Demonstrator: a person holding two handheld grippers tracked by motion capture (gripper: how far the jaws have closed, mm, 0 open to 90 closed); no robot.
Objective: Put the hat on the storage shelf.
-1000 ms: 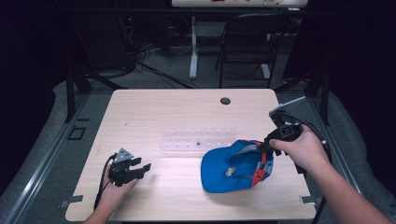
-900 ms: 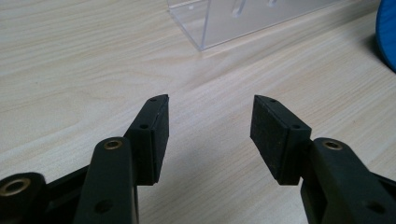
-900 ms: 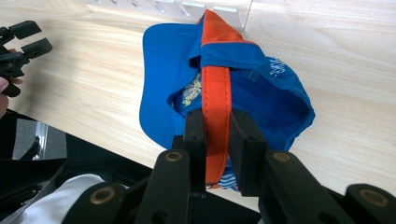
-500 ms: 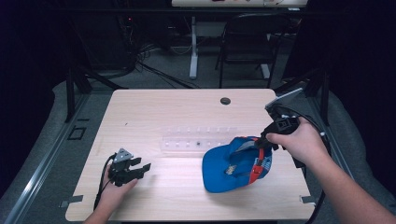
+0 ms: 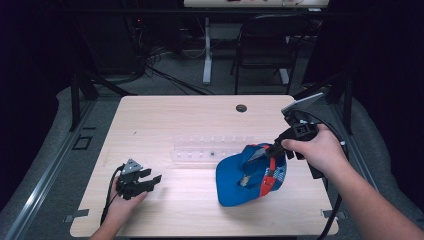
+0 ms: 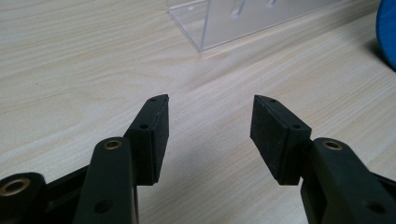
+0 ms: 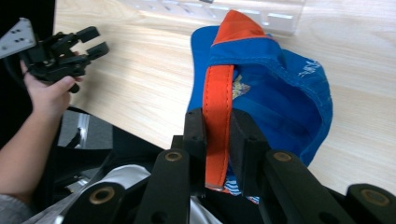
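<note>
High view: the blue cap (image 5: 239, 176) sits on the table (image 5: 175, 115) at about four o'clock, its back lifted by the right gripper (image 5: 270, 152), which pinches the orange strap (image 5: 267, 181). The left gripper (image 5: 151, 177) rests at eight o'clock, well apart from the cap.

Left gripper view: the jaws stand spread over bare wood — a clear plastic rack (image 6: 243, 18) lies ahead at twelve o'clock.

Right gripper view: both pads (image 7: 195, 135) press the orange strap (image 7: 218, 102) between them — the cap hangs open beyond.
</note>
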